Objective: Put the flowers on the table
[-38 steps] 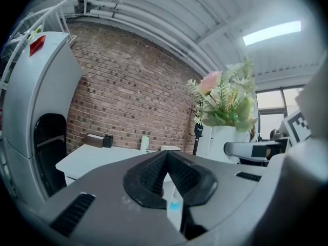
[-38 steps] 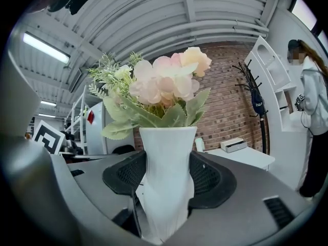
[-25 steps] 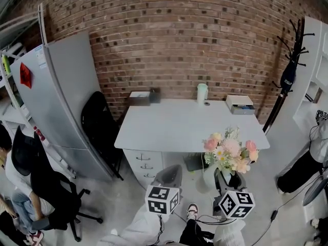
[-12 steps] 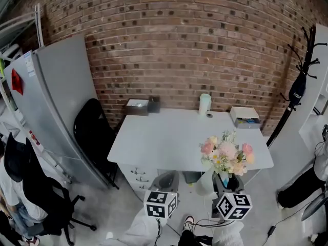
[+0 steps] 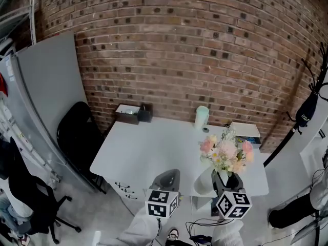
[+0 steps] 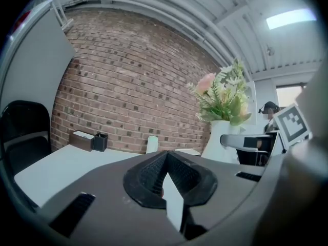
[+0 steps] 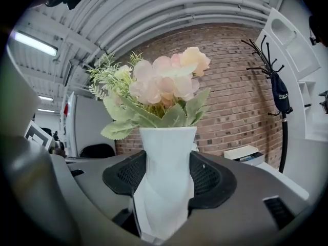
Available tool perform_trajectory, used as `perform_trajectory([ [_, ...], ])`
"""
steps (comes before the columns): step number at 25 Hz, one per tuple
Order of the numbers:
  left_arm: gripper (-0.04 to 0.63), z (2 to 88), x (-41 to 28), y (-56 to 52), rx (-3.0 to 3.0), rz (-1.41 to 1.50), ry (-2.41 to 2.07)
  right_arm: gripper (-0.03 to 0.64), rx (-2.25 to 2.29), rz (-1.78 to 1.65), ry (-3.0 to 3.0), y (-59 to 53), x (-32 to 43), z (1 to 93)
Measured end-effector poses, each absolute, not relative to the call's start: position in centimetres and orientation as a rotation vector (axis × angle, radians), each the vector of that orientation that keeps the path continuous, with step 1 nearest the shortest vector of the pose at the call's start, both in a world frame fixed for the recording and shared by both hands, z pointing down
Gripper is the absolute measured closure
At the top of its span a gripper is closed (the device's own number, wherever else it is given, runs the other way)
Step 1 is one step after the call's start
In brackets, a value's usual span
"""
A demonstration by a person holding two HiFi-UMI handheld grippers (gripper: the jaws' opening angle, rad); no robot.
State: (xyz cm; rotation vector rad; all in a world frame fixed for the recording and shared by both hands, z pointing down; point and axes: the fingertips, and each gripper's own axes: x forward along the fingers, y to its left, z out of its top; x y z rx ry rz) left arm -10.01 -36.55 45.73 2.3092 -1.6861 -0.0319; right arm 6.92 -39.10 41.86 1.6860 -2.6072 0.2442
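Two hand-held grippers show: the left hand-held gripper and the right hand-held gripper. There is one vase holding one bunch of flowers. The one desk bears one cup, one brown box, one black pot and one white box.

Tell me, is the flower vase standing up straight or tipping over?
Standing straight. The white vase is upright in the right gripper, whose jaws are shut on it, with the flowers pointing up.
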Motion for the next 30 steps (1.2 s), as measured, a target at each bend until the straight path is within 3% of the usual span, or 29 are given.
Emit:
perform_trajectory([
  [30,0.586,47.5,-4.1,-59.7,2.31,0.057,-1.626,0.356,1.732,0.283,-2.526,-59.4,13.0,43.7],
])
